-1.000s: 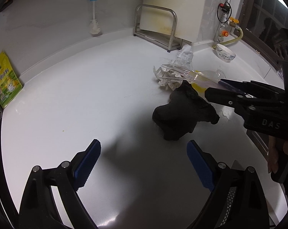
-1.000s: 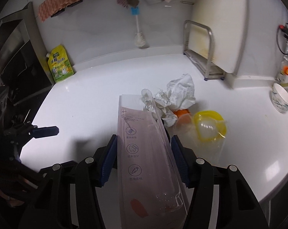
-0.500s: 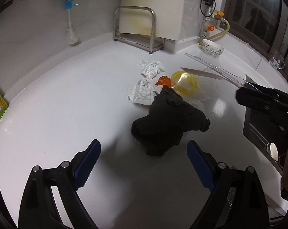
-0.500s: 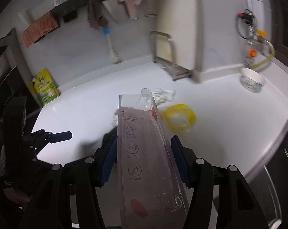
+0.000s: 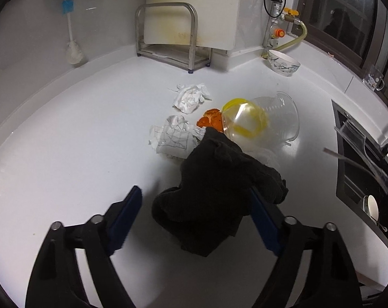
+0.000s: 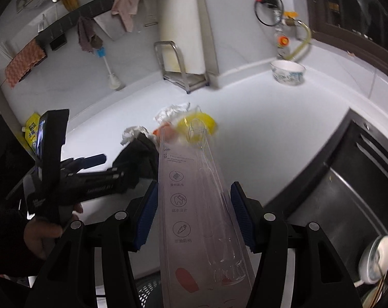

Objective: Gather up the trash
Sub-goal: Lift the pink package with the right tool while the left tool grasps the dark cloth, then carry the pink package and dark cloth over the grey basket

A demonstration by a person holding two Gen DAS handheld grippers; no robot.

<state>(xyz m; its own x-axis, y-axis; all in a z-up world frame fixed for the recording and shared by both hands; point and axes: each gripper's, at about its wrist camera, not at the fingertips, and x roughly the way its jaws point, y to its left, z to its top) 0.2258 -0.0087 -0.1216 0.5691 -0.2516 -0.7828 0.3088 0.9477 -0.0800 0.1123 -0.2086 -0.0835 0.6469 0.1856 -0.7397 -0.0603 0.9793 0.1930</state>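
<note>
Left wrist view is showing the left tool [image 5: 196, 218] with its 2 blue pads spread wide apart, straddling a crumpled black cloth [image 5: 214, 197] that is lying on the white worktop [image 5: 65, 154]. Whether the pads are touching the cloth cannot be told. Just beyond the cloth, 2 balls of crumpled paper [image 5: 172, 137] are sitting side by side, next to an orange scrap [image 5: 210, 122] and a clear plastic cup [image 5: 268, 120] with a yellow rim, lying on its side. Farther back, a metal rack [image 5: 168, 38] is standing against the wall, and a patterned bowl [image 5: 284, 63] is resting near the corner.

Right wrist view is showing the right tool [image 6: 194, 215] clamped on a long clear plastic toothbrush package [image 6: 196, 205], which is pointing forward above the worktop edge; a black sink [image 6: 348, 179] is lying to its right. The left tool [image 6: 91, 164] is appearing at the left beside the black cloth [image 6: 137, 159], with the bowl [image 6: 287, 71] far behind.
</note>
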